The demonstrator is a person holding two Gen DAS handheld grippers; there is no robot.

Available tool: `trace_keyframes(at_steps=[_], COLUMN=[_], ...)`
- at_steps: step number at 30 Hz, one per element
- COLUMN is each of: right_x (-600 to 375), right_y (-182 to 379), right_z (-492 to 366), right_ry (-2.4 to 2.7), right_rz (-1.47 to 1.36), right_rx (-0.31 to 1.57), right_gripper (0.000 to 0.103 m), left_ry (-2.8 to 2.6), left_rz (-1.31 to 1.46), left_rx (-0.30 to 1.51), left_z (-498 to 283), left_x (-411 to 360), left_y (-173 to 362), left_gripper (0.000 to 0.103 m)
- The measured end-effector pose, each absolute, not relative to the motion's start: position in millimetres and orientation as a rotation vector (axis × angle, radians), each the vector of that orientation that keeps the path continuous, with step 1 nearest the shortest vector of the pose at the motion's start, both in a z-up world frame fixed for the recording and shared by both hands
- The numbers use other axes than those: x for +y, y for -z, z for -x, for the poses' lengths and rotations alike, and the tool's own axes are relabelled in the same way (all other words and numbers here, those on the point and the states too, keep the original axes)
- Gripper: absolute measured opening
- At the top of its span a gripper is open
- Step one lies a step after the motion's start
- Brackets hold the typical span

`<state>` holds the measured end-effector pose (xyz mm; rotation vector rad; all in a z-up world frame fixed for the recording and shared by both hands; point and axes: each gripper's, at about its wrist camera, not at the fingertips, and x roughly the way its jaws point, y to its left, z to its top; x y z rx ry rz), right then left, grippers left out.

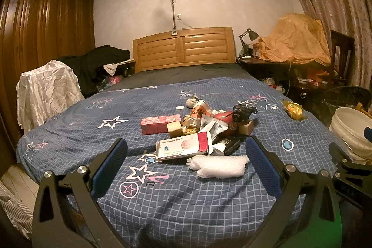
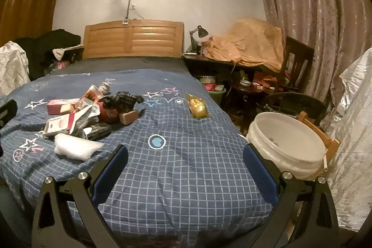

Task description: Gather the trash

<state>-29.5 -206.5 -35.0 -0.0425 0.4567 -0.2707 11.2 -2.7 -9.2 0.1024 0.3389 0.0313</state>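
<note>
Looking at the bed, almost all the trash is still waiting: a pile of boxes and wrappers, a white plastic bag and a yellow wrapper. The white bucket beside the bed looks nearly empty. The left gripper and right gripper are both wide apart, holding nothing.

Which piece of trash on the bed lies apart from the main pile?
The yellow wrapper: it lies alone on the quilt, nearest the white bucket, while the other trash is heaped together.
</note>
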Motion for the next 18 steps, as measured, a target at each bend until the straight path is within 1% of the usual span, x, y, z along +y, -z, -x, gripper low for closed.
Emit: trace_keyframes(at_steps=[5, 8, 14, 18], right_x=[-202, -205, -198, -179], right_y=[32, 30, 33, 33], right_z=[34, 37, 28, 23], right_ry=[0.216, 0.177, 0.095, 0.030], right_rz=[0.032, -0.032, -0.060, 0.002], right_rx=[0.432, 0.399, 0.446, 0.447], right_gripper=[0.098, 0.098, 0.098, 0.098], left_ry=[-0.034, -0.043, -0.079, -0.127], left_rz=[-0.106, -0.111, -0.108, -0.070], left_rx=[0.351, 0.362, 0.387, 0.415], left_z=[-14, -16, -23, -35], left_x=[-4, -2, 10, 35], left_y=[11, 11, 11, 9], left_gripper=[0.098, 0.098, 0.098, 0.098])
